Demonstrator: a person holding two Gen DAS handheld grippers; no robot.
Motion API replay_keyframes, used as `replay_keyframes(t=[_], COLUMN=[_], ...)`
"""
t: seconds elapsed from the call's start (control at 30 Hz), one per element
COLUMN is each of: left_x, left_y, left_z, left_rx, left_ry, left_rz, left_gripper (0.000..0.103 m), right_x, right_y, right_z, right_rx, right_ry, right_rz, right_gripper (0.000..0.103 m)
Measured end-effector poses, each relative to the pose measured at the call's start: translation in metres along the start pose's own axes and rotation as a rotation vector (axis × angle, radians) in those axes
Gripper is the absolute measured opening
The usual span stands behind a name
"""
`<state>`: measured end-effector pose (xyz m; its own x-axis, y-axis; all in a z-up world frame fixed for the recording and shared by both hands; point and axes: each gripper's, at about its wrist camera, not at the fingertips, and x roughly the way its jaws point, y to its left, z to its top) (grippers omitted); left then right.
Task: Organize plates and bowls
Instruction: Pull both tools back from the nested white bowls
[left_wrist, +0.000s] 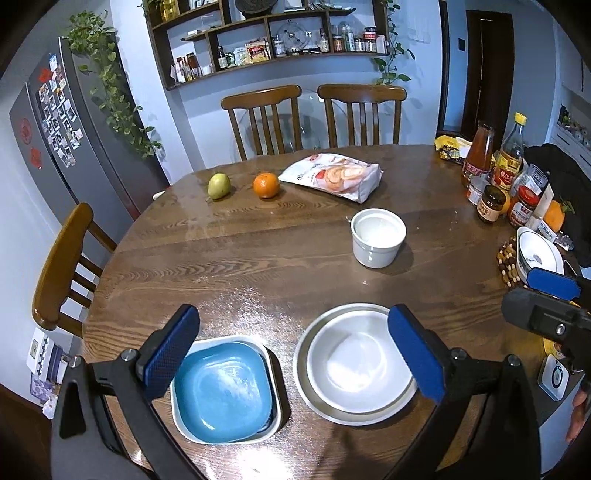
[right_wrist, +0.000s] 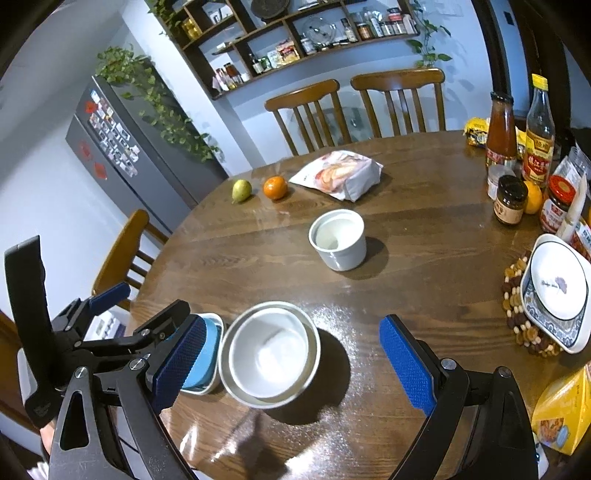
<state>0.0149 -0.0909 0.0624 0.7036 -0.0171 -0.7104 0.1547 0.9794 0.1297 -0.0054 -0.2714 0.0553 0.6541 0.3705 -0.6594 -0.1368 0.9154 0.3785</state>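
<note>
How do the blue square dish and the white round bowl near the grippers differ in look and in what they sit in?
The blue square dish is glossy blue with rounded corners; the white round bowl is plain white and circular. The blue square dish is nested in a white square dish, while the white round bowl sits in a round metal bowl. The blue dish lies left of the white bowl. Both are empty, upright and ungripped on the wooden table.

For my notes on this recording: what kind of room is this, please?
Most likely a home kitchen-dining area: a round wooden table with chairs, a fridge covered in magnets, and wall shelves of jars.
</note>
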Motion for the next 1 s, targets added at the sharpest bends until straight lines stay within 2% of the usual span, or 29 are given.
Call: replay_keyframes(t=[0.43, 1.0], left_x=[0.000, -0.008], left_y=[0.004, 0.017], left_z=[0.004, 0.021], left_rx=[-0.003, 0.021], left_ry=[-0.004, -0.061], left_rz=[0.009, 0.050], left_gripper=[0.102, 0.102], right_x=[0.004, 0.000], right_y=[0.002, 0.010], right_z=[0.008, 0.025], right_rx=[-0.007, -0.038], right_ry=[-0.003, -0.020], right_rz=[0.007, -0.019], right_gripper=[0.095, 0.095])
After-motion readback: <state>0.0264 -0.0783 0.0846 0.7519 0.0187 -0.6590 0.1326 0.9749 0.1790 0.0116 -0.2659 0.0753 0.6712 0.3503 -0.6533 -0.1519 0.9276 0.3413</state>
